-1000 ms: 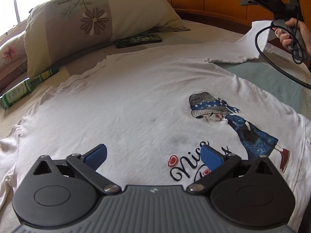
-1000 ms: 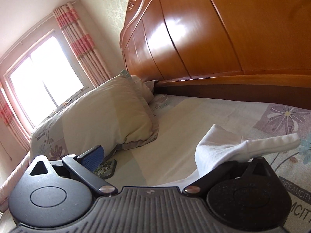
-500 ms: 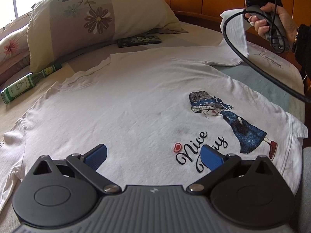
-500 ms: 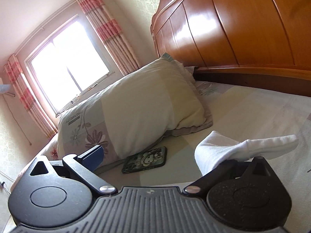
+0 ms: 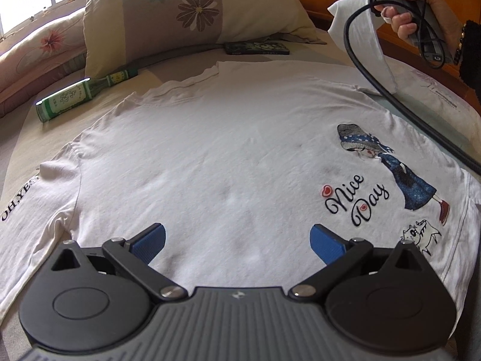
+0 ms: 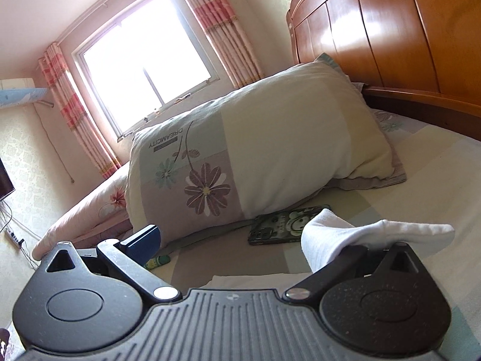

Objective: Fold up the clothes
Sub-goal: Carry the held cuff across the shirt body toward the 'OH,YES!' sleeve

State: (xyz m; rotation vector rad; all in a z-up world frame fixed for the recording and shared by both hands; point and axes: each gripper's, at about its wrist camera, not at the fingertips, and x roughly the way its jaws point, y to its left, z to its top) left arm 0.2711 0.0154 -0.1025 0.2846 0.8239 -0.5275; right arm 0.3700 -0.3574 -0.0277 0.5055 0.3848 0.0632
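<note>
A white T-shirt (image 5: pixel 225 150) lies spread flat on the bed, with a girl-and-"Nice Day" print (image 5: pixel 390 165) on its right side. My left gripper (image 5: pixel 237 240) hovers open over the shirt's lower middle and holds nothing. At the top right a hand grips the right gripper's handle (image 5: pixel 427 30), and the shirt's right sleeve (image 5: pixel 360 36) is lifted off the bed there. In the right wrist view my right gripper (image 6: pixel 234 240) has its jaws wide apart, and that sleeve (image 6: pixel 360 234) hangs draped over the right finger, hiding its pad.
A large flowered pillow (image 5: pixel 180 6) leans at the head of the bed below the wooden headboard (image 6: pixel 390 30). A green bottle (image 5: pixel 81 96) lies left of the collar. A phone (image 5: pixel 257 47) lies by the pillow. A black cable (image 5: pixel 390 96) crosses the shirt's right shoulder.
The right gripper swung left toward the pillow and window, lifting the draped sleeve higher. The left gripper slid left along the shirt, staying open.
</note>
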